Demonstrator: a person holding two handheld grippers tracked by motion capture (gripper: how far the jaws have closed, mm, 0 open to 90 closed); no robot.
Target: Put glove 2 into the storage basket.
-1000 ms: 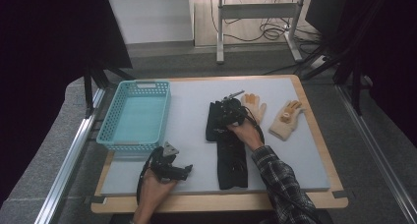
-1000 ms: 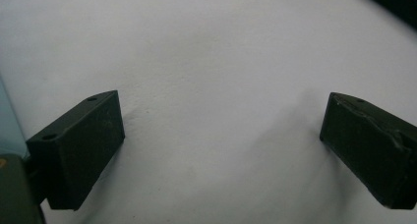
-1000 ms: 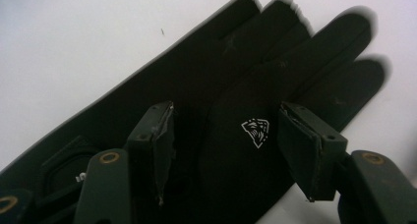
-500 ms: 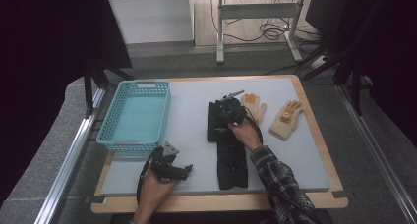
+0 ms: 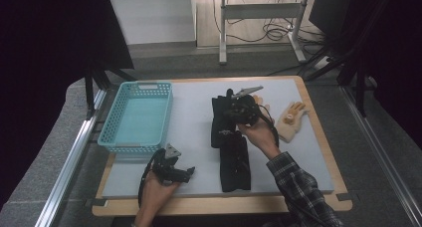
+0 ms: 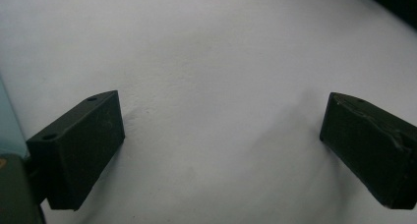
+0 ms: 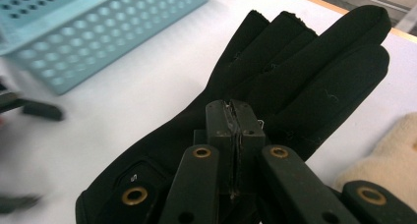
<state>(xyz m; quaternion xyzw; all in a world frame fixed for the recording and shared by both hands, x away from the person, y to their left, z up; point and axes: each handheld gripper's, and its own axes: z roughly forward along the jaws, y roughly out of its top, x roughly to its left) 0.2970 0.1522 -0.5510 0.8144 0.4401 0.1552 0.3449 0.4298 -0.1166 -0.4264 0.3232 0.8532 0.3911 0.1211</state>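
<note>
Between your right tongs (image 7: 235,117), clamped on its palm fabric, the black glove (image 7: 275,71) handles light and limp, so grip mid-palm; left tongs (image 6: 221,150) stand apart.

Hard to tell in the right gripper view whether the shut right gripper (image 7: 238,117) pinches cloth of the black glove (image 7: 295,67): pads meet tight over it, contact itself hidden. Glove's cuff cut off by the bottom edge. Cream glove (image 7: 383,150) cut by the right edge, basket (image 7: 98,32) by the top and left. Blurred dark shape at far left, likely the left gripper (image 7: 29,108), not certain. In the high view, right gripper (image 5: 242,110) a dark lump against the glove, tips lost. In the left gripper view, basket corner (image 6: 7,121) a mere sliver at the left edge.
</note>
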